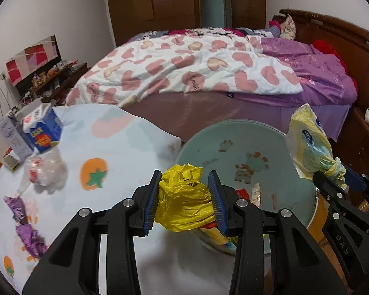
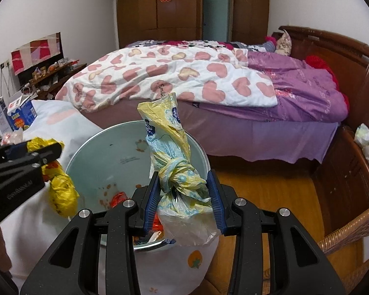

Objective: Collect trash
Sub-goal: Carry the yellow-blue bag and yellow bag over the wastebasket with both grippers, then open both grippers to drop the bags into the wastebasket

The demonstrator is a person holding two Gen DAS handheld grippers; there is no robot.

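Note:
My left gripper (image 1: 184,196) is shut on a crumpled yellow plastic bag (image 1: 184,204) and holds it at the near left rim of a pale green trash bin (image 1: 246,132) with cartoon prints inside. My right gripper (image 2: 183,191) is shut on a knotted pale yellow and blue plastic bag (image 2: 169,147), held above the same bin (image 2: 125,147). The right gripper (image 1: 337,184) and its bag (image 1: 307,142) also show in the left wrist view. The left gripper (image 2: 34,154) with the yellow bag (image 2: 61,191) shows in the right wrist view. Some wrappers lie in the bin's bottom (image 2: 118,199).
A table with a white fruit-print cloth (image 1: 110,147) holds a blue carton (image 1: 43,130), a grey carton (image 1: 12,135), a clear crumpled bag (image 1: 46,172) and purple wrappers (image 1: 24,223). A bed (image 2: 184,78) stands behind. A wicker chair (image 2: 351,233) is at the right.

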